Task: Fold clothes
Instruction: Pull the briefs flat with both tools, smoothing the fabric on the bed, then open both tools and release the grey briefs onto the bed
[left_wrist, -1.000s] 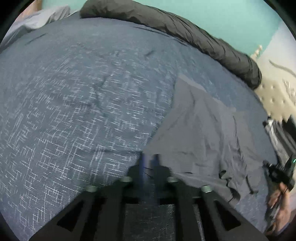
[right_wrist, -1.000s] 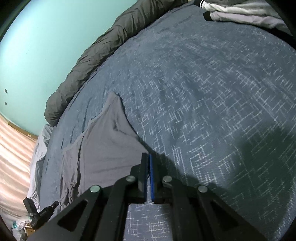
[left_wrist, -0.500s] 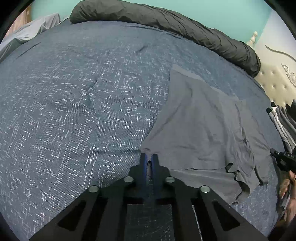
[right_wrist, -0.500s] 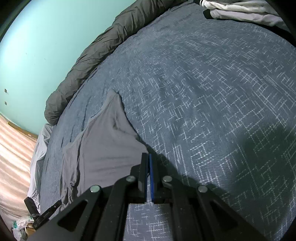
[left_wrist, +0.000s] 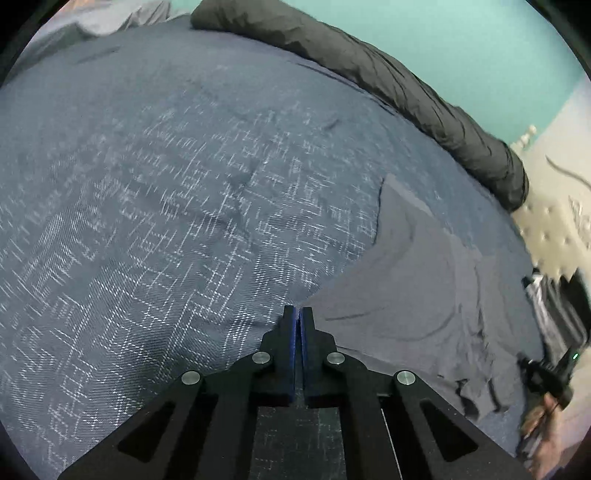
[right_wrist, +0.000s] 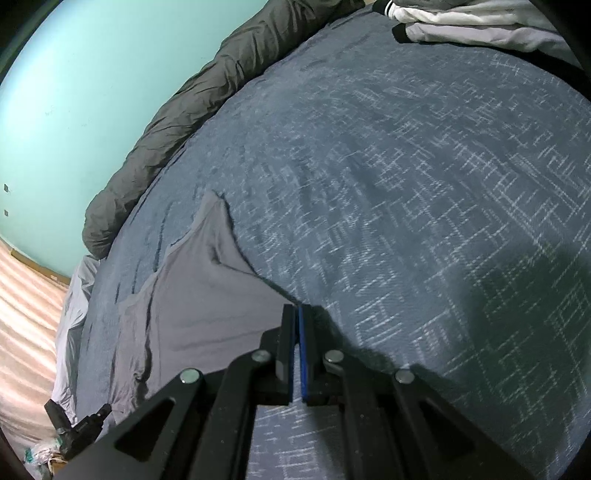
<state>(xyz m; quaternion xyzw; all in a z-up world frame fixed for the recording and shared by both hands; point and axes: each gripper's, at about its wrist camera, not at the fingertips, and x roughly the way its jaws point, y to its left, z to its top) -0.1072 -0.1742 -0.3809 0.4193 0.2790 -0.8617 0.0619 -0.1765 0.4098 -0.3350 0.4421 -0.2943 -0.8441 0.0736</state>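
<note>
A grey garment (left_wrist: 417, 291) lies spread on the blue patterned bedspread (left_wrist: 166, 221), wrinkled toward its right end. My left gripper (left_wrist: 298, 310) is shut on the garment's near left corner. In the right wrist view the same garment (right_wrist: 192, 302) stretches away to the left, and my right gripper (right_wrist: 297, 308) is shut on its near right corner. Both corners are held low over the bedspread (right_wrist: 406, 184).
A dark rolled duvet (left_wrist: 388, 85) runs along the bed's far edge by the teal wall. Folded white and grey clothes (right_wrist: 472, 22) sit at the far right corner. A padded headboard (left_wrist: 554, 236) stands at right. A light sheet (right_wrist: 74, 295) hangs off the left side.
Both grippers keep their hold on the garment corners. The left view has swung and the garment's wrinkles have shifted slightly. The right gripper has barely moved.
</note>
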